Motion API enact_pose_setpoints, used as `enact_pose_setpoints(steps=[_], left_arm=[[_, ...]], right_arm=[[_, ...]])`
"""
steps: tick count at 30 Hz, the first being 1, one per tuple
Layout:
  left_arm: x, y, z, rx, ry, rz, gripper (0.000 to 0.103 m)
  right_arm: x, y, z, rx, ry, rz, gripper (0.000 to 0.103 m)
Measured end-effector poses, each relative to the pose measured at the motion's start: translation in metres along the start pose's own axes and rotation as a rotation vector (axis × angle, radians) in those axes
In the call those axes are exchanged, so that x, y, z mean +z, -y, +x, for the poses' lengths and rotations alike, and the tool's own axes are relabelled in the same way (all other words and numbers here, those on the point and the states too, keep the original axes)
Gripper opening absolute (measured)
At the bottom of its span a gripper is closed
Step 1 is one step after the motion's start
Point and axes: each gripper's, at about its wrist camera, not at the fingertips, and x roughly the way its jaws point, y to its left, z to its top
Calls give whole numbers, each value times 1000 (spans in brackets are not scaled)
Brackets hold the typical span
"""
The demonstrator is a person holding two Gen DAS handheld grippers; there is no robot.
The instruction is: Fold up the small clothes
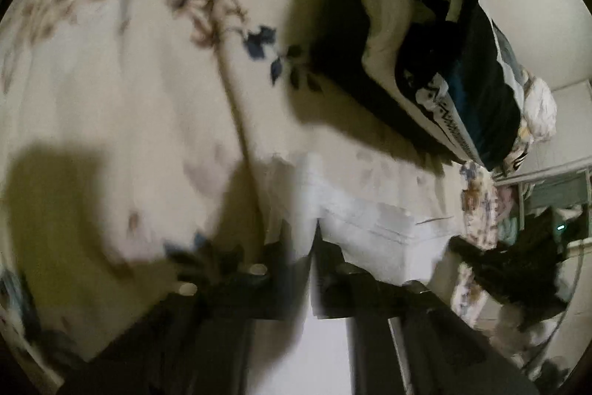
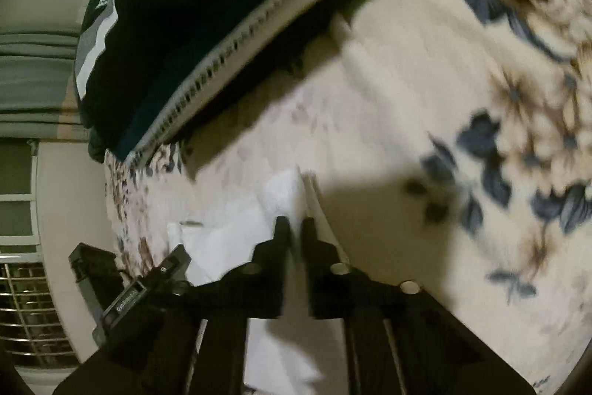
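Observation:
A small white garment lies on the floral bedspread. My left gripper is shut on its near edge, and white cloth runs down between the fingers. In the right wrist view the same white garment shows, and my right gripper is shut on a fold of it, the cloth passing between the black fingers. The left gripper's body shows at lower left in that view, close beside the right one.
A pile of dark and white clothes sits on the bed beyond the garment; it also fills the upper left of the right wrist view. The bed's edge is near, with a dark cloth and a metal frame past it.

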Motion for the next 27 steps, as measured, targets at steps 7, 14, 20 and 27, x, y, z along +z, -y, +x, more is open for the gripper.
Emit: enact_pose_setpoints(steps=[7,14,20,27], left_arm=[[9,-38,3,-85,-48,-150,9],[-41,-55,-50,-125,-46,-177,30],[-101,-57,-54,-160,-118,-211,31],[-115,-53,-49,-198,-78,-287,7]], right_arm=[[15,5,20,-71,-47,32,4],[-37,14,-25,-67,-113,-19,36],[-94,35,-29,-23,-206,11,36],[-115,56,-4,81,-184,152,5]])
